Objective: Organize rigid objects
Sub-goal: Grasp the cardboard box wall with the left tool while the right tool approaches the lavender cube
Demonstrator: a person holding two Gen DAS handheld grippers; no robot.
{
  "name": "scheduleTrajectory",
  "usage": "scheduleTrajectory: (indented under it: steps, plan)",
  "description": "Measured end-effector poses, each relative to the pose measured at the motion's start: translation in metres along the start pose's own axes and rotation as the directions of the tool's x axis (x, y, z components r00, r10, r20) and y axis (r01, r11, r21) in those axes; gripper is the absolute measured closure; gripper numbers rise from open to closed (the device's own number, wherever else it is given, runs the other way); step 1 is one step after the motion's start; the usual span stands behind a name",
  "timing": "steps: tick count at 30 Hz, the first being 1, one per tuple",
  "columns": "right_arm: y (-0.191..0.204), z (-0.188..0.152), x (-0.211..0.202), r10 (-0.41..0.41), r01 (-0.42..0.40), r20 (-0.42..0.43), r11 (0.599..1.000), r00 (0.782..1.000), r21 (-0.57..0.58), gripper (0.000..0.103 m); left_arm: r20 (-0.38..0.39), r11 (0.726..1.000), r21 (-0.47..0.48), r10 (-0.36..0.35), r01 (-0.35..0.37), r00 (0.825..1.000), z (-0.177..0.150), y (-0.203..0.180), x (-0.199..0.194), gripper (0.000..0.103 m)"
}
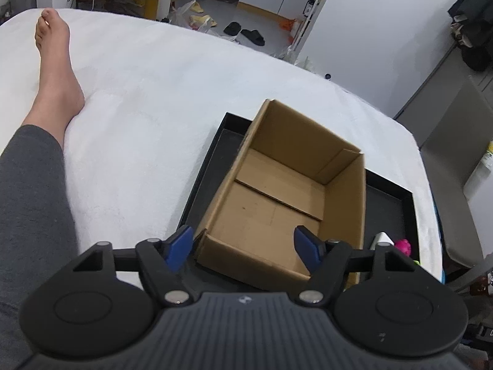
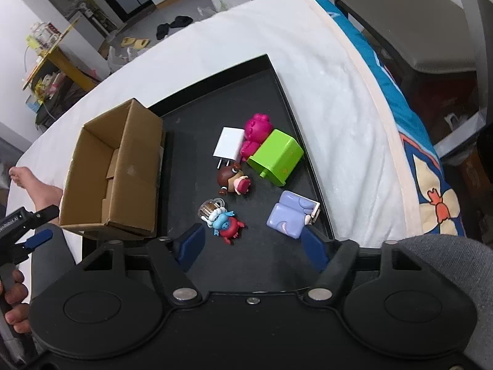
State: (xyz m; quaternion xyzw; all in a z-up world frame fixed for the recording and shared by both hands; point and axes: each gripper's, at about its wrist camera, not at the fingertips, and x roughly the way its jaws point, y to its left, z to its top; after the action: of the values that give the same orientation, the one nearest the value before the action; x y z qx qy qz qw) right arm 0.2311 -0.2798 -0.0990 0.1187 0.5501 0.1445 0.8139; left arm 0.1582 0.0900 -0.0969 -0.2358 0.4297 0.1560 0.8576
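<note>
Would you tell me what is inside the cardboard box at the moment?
The cardboard box holds no objects: the left wrist view shows only bare bottom flaps. The near inside corner is hidden behind its front wall. The toys lie outside it on the black tray.

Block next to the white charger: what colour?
Lime green; it shows best in the right wrist view, beside the white charger.

No legible txt or labels anywhere.

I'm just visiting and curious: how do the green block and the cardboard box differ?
The green block is bright, glossy and lies tipped among the toys; the cardboard box is dull brown, far larger, upright and open-topped with nothing inside. Both sit on the black tray.
</note>
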Motion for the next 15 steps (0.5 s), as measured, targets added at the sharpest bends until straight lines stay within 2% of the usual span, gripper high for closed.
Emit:
scheduleTrajectory:
  steps: [5, 6, 15]
  plan:
    - [-0.006, 0.004, 0.014, -0.022, 0.023, -0.029, 0.999, 0.999, 0.049, 0.051, -0.010, 1.000, -0.005, 0.026, -0.026, 1.000, 0.002, 0.004, 0.020, 0.045]
    - [-0.006, 0.005, 0.018, -0.036, 0.038, -0.035, 0.998, 0.999, 0.056, 0.051, -0.012, 1.000, -0.010, 0.025, -0.025, 1.000, 0.001, 0.005, 0.023, 0.049]
    - [-0.013, 0.006, 0.052, -0.137, 0.148, -0.096, 0.982, 0.986, 0.120, 0.051, 0.017, 0.999, -0.016, 0.052, -0.052, 0.999, -0.003, 0.011, 0.035, 0.067]
